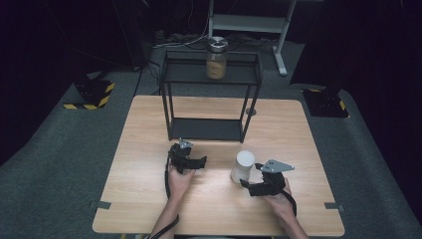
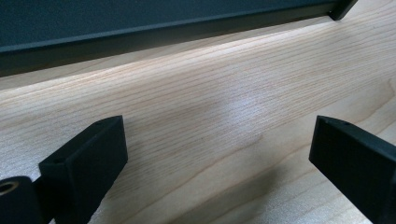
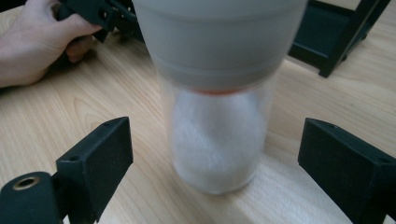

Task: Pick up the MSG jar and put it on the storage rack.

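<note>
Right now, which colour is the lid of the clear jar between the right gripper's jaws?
Pale grey lid, best in the right gripper view.

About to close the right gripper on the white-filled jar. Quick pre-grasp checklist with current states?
1. Right gripper open, jaws wide apart: ok.
2. Jar between the jaws, roughly centred: ok.
3. Jaws level with the clear body below the grey lid: ok.
4. Jar upright on the table: ok.
5. Left gripper open, apart from the jar, near the black shelf: ok.
6. Lid tight: cannot tell.
</note>
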`<state>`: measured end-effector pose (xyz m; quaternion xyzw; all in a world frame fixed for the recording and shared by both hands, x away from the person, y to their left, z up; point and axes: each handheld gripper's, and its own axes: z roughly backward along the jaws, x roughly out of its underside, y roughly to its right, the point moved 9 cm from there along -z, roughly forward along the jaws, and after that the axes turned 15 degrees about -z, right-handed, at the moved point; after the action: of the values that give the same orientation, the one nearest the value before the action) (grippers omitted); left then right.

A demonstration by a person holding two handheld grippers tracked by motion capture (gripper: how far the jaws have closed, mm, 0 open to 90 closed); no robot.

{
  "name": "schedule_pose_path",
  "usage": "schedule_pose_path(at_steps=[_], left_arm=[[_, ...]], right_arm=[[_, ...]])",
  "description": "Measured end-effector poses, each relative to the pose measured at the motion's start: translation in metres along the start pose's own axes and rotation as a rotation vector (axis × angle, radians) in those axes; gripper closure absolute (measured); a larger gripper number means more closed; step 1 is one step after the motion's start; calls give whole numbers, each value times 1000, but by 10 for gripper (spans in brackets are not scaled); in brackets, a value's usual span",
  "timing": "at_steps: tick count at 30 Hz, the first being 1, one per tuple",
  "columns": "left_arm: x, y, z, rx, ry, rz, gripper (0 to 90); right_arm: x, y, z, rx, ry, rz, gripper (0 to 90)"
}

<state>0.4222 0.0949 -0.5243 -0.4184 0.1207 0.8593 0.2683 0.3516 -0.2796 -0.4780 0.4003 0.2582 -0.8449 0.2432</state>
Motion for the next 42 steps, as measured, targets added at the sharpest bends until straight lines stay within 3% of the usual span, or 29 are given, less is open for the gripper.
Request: schedule_pose_path(at_steps=[11, 26, 42], left_arm=[[0, 0, 0, 1, 2, 3, 43], [0, -1, 0, 7, 4, 5, 41], [0, -1, 0, 5, 3, 3, 42]], right_arm=[[-16, -7, -16, -5, 17, 6, 121], [-23, -7, -30, -5, 34, -3, 182], [-23, -4, -36, -10, 18, 5, 322]])
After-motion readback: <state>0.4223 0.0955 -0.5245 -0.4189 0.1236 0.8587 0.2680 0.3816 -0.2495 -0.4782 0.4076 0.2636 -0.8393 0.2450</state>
